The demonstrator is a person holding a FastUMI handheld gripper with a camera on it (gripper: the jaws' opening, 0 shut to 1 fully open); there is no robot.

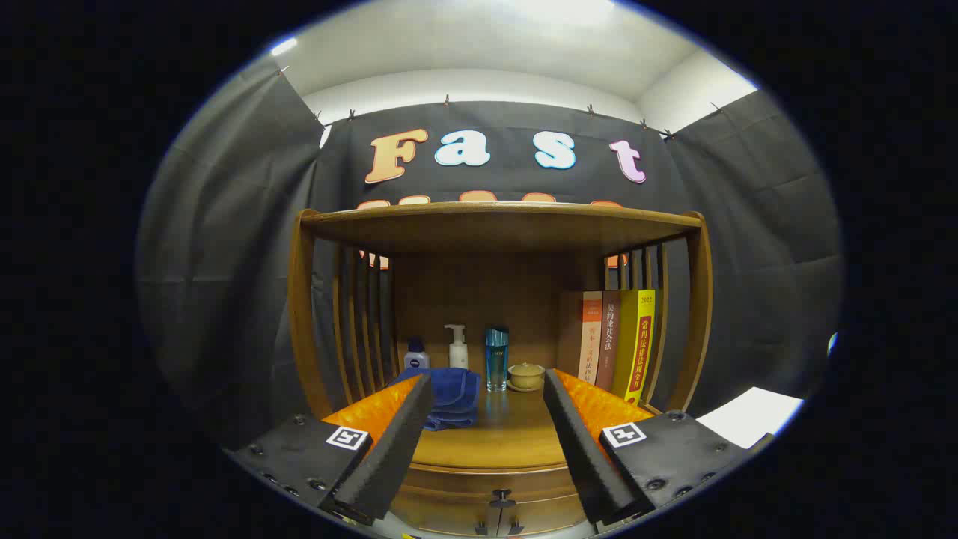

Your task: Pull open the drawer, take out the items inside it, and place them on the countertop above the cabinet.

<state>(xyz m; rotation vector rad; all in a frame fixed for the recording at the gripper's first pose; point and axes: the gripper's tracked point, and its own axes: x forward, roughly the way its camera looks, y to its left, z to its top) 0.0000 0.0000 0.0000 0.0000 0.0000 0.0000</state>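
My gripper [488, 385] is open, its two fingers spread wide with nothing between them. Below and between the fingertips lies the wooden drawer front [479, 486] with its small dark knob [501, 495]; the drawer looks shut and its contents are hidden. Just above it runs the wooden countertop [498, 438] of the cabinet. On that countertop a folded blue towel [453, 397] lies near my left finger. Behind it stand a small blue-capped bottle [417, 355], a white pump bottle [457, 346], a blue glass bottle [496, 359] and a small lidded yellow pot [525, 376].
Three upright books [617, 344] lean at the right end of the countertop. A wooden shelf [498, 221] roofs the space, with slatted sides [359, 322] left and right. Something white and flat [752, 415] lies off to the right of the cabinet.
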